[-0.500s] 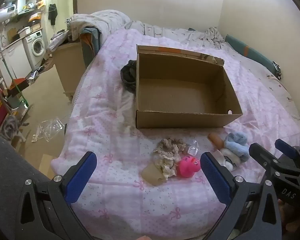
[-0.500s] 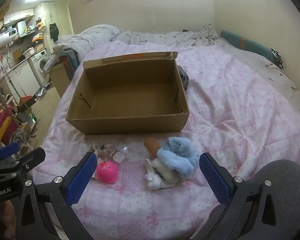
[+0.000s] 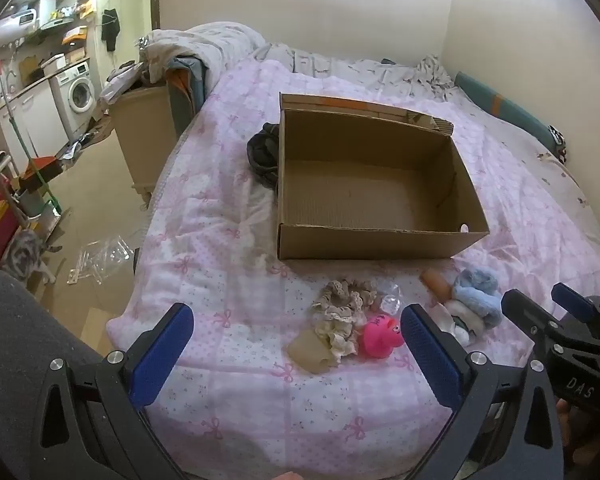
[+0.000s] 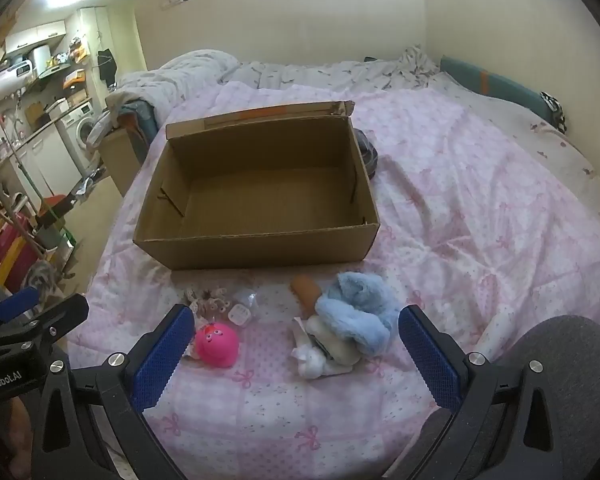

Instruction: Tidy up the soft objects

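Observation:
An empty cardboard box (image 3: 380, 236) (image 4: 260, 244) stands on the pink bed cover. In front of it lie a pink squishy toy (image 3: 380, 334) (image 4: 217, 345), a beige lace scrunchie (image 3: 340, 316) (image 4: 208, 300), a tan soft piece (image 3: 308, 350), a fluffy blue item (image 3: 476, 296) (image 4: 360, 312) over white pieces (image 4: 320, 354), and a brown roll (image 4: 306, 290). My left gripper (image 3: 296, 354) is open above the bed's near edge, in front of the scrunchie and pink toy. My right gripper (image 4: 294, 354) is open, in front of the blue item.
A dark bundle (image 3: 264, 152) lies beside the box's left wall. A small clear plastic piece (image 4: 242, 312) lies by the scrunchie. A grey crumpled duvet (image 3: 220, 48) is at the bed's head. The floor, a washing machine (image 3: 78, 92) and clutter are on the left.

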A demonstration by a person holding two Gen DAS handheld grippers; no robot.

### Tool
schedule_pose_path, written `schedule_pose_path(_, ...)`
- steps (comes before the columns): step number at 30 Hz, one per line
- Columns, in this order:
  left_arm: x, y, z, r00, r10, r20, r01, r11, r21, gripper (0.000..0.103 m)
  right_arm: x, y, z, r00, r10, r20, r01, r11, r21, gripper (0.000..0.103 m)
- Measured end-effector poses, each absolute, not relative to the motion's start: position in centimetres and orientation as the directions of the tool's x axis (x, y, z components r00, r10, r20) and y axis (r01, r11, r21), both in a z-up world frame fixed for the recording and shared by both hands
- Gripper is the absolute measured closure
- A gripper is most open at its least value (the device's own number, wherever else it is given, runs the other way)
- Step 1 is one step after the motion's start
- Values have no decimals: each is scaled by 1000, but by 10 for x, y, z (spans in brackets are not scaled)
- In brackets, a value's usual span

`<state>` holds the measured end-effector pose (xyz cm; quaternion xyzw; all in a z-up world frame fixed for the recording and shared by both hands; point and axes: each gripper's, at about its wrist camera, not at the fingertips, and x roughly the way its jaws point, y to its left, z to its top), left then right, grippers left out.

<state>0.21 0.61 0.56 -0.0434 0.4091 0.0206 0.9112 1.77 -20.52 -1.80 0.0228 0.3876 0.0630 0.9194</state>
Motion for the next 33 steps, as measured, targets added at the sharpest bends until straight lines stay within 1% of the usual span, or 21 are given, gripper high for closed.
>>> schedule_pose_path(33,0,6,0,669,22,-743,-91,994,-52,0,19,-208,-19,688,140,-712,-97,990,100,0)
